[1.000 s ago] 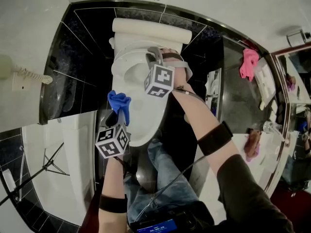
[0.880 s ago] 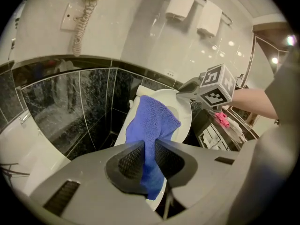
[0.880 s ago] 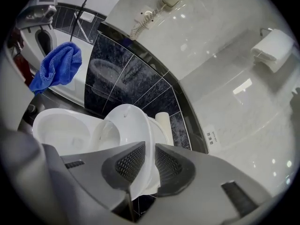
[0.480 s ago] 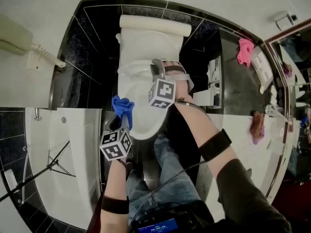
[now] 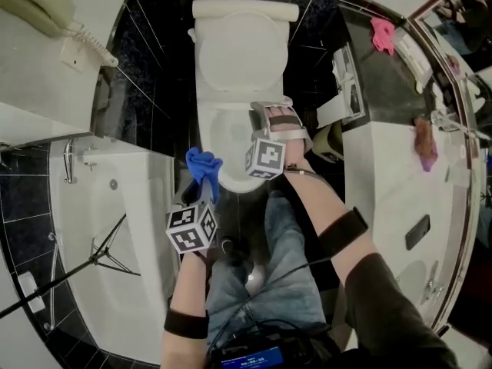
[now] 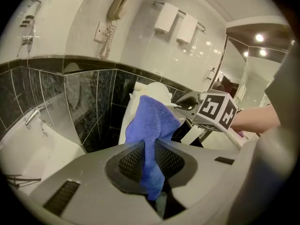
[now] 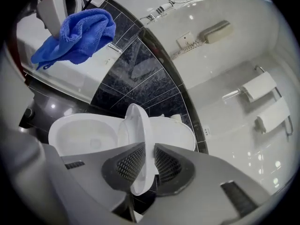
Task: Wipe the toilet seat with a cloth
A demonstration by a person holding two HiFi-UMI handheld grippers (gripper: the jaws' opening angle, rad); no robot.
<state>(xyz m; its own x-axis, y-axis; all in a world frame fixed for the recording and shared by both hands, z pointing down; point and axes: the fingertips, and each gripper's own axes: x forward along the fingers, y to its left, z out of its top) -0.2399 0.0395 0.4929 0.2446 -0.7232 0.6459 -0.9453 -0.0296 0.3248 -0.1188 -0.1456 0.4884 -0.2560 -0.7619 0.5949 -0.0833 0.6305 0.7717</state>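
Note:
The white toilet (image 5: 231, 141) stands against the black tiled wall with its lid (image 5: 244, 52) up. My right gripper (image 5: 260, 115) is at the bowl's right rim. In the right gripper view its jaws (image 7: 149, 153) are shut on the edge of the toilet seat (image 7: 138, 135), which stands tilted up between the bowl (image 7: 79, 135) and the lid (image 7: 176, 130). My left gripper (image 5: 201, 194) hangs at the bowl's front left, shut on a blue cloth (image 5: 201, 167). The cloth (image 6: 152, 125) sticks up from between its pads. The right gripper's cube (image 6: 215, 109) shows beyond it.
A white bathtub (image 5: 100, 229) lies left of the toilet, with a tripod (image 5: 92, 260) in it. A wall phone (image 5: 38, 6) hangs at upper left. A counter (image 5: 384, 175) at right carries pink cloths (image 5: 382, 33). The person's jeans (image 5: 261, 275) are just before the bowl.
The view has pulled back, so the toilet looks smaller and its raised lid shows. Both grippers have shifted toward the bowl's front. The left one still holds the cloth.

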